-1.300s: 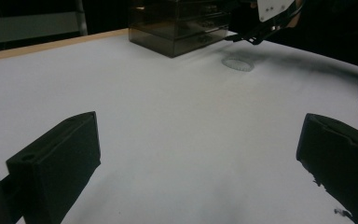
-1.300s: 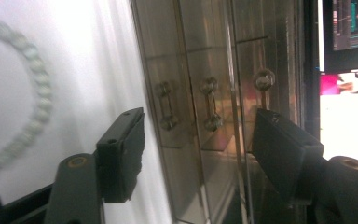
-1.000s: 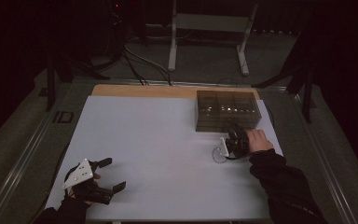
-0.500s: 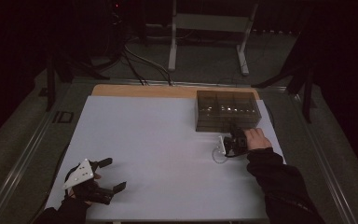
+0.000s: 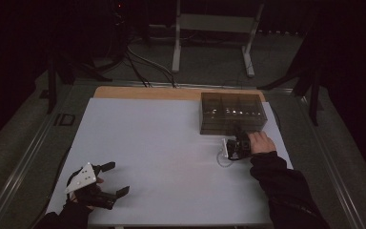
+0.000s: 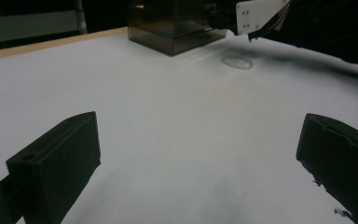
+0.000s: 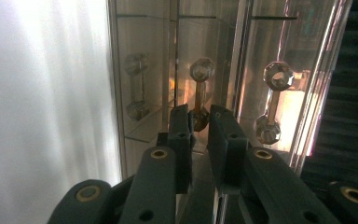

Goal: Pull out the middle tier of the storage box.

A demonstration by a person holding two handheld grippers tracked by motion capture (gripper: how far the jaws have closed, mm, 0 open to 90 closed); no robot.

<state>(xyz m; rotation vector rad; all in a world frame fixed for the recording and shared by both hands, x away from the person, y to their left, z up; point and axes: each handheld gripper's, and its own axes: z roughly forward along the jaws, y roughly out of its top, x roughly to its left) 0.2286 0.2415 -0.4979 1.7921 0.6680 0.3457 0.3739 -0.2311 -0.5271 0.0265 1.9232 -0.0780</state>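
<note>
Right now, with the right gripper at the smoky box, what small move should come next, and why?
Probably a gentle pull straight back. The fingers of the right gripper have just been closing, and the middle handle of the smoky box now sits between them, apparently pinched. A pull should therefore open that compartment.

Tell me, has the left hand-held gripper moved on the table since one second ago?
No. The left hand-held gripper is at the same spot near the front left corner of the white table, jaws open.
</note>
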